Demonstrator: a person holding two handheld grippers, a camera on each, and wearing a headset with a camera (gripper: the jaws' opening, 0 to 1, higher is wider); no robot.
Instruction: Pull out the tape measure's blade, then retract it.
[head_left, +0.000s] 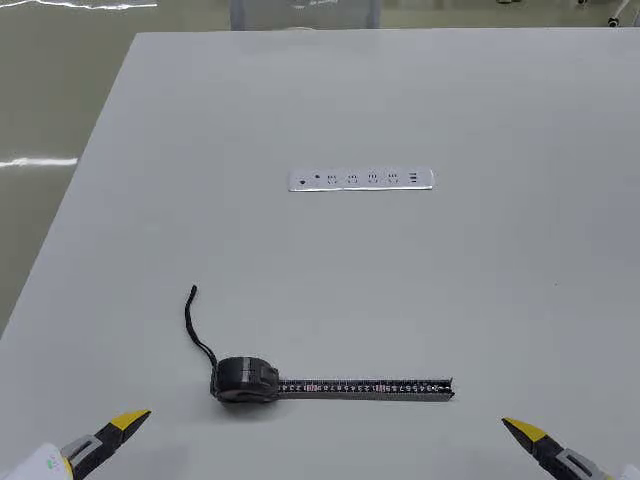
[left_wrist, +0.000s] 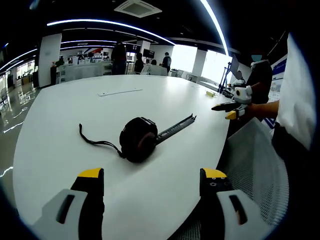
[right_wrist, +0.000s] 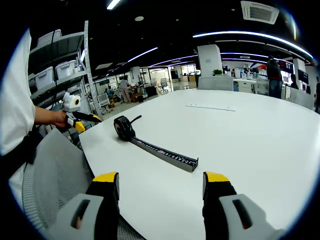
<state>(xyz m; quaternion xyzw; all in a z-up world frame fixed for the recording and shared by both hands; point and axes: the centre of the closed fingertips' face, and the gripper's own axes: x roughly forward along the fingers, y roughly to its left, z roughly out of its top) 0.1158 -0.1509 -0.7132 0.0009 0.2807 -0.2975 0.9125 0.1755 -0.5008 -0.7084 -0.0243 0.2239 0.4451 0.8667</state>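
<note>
**Black tape measure (head_left: 244, 380) lies on the white table (head_left: 420, 90) with its blade (head_left: 365, 389) out, both claws empty**

The round case rests on the near part of the table, a little left of the middle. Its blade lies flat on the surface and runs straight out to the right, ending in a small hooked tip. A thin black wrist strap (head_left: 197, 325) trails from the left side of the case toward the far left, curving as it goes.

The left gripper (head_left: 128, 422) hangs at the near left edge, near the case but not touching it. Its yellow-tipped jaws stand wide apart in its own view, with nothing between them. The right gripper (head_left: 525, 432) sits at the near right edge, just past the blade's tip and nearer than it, clear of the tape. Its jaws also stand wide apart and hold nothing. Both claws point inward toward the tape measure, and each shows in the other's view, held in a hand beyond the table's near edge.

Farther out on the table, about in the middle, a silvery socket panel (head_left: 361, 179) lies flush with the surface. A grey mesh chair back (right_wrist: 55, 170) stands at the near edge beside the person. People stand in the bright hall beyond the table.
</note>
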